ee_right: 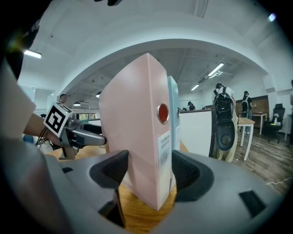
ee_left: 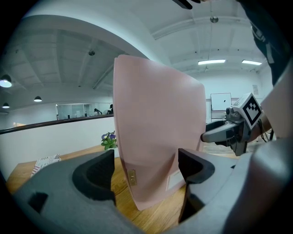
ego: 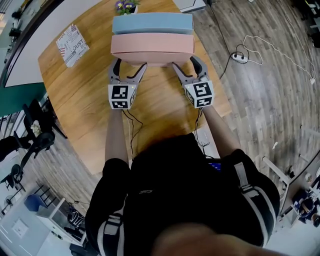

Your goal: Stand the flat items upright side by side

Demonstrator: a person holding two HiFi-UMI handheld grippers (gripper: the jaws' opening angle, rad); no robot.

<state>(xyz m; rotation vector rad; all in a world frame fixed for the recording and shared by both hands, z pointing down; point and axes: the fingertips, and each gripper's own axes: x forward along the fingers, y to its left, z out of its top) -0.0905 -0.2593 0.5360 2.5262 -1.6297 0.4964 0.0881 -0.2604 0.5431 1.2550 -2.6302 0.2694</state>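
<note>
A pink binder (ego: 152, 45) stands upright on the round wooden table (ego: 160, 115), with a light blue binder (ego: 152, 23) upright right behind it. My left gripper (ego: 129, 64) straddles the pink binder's near left corner. In the left gripper view the pink binder (ee_left: 155, 119) sits between the jaws of the left gripper (ee_left: 146, 169), and a thin gap shows at the left pad. My right gripper (ego: 186, 62) straddles the near right corner. There both pads of the right gripper (ee_right: 149, 171) lie against the pink binder (ee_right: 132, 119), at its spine end. The blue binder (ee_right: 173, 105) peeks out behind.
A small pot of purple flowers (ego: 125, 6) stands behind the binders. A printed paper (ego: 72, 44) lies at the table's far left. A power strip (ego: 240, 56) with a white cable lies on the wood floor to the right.
</note>
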